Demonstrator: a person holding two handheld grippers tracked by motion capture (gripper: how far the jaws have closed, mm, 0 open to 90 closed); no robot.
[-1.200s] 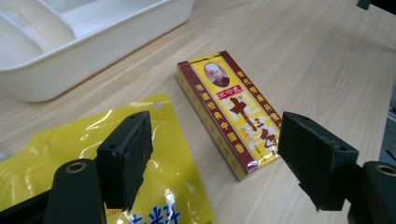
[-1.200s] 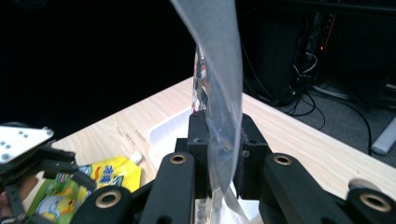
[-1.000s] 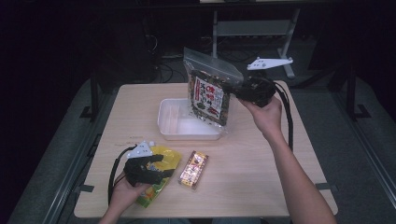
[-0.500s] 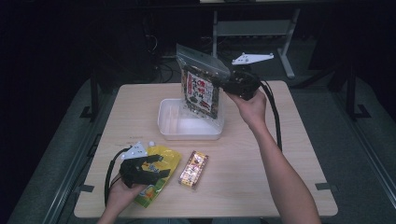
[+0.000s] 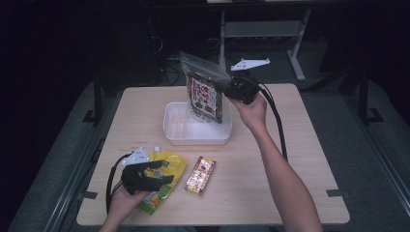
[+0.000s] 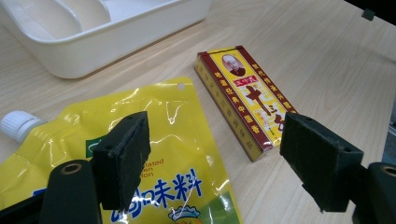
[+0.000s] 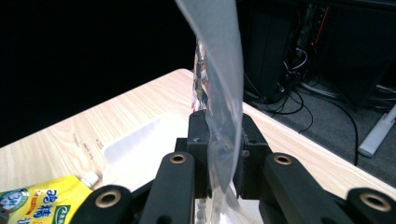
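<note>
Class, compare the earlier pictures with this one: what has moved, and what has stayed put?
The right tool, shut on the clear snack bag, carried it leftward over the white tray. The left tool stayed open over the yellow pouch; the red-and-yellow box stayed put.

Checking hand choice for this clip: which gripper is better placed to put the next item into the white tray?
Right. The right gripper is shut on the clear snack bag, held directly above the white tray. The left gripper is open, low over the yellow pouch, holding nothing.
</note>
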